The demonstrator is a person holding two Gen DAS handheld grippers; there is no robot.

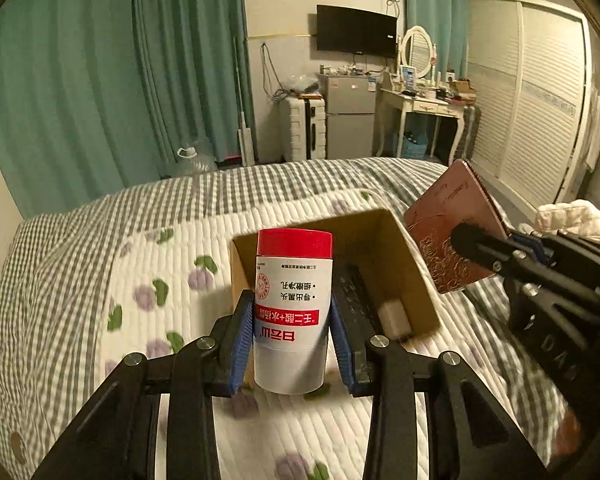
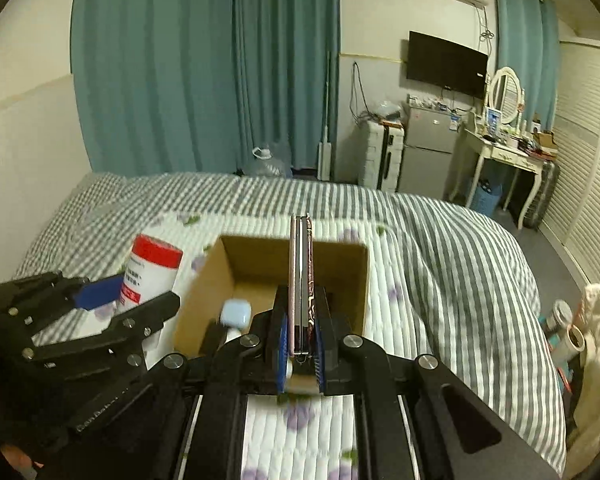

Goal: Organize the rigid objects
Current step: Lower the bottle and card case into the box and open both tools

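Red-capped white bottle (image 1: pixel 293 312) sits clamped between my left gripper's (image 1: pixel 292 344) blue pads, held upside down just before the open cardboard box (image 1: pixel 404 276) on the quilted bed (image 1: pixel 180 248). My right gripper (image 2: pixel 299 340) pinches a thin brown notebook (image 2: pixel 300 280) edge-up over the box, where a small white case (image 2: pixel 236 312) lies inside

The white bottle (image 1: pixel 293 312) clamped between the left tongs (image 1: pixel 293 338) carries an upside-down label: a red band with white Chinese characters, red brand characters below it toward the tongs, and small black lines reading perhaps "导出黑头" and "细嫩净孔". Lettering on the brown notebook (image 1: pixel 456 232) is illegible.
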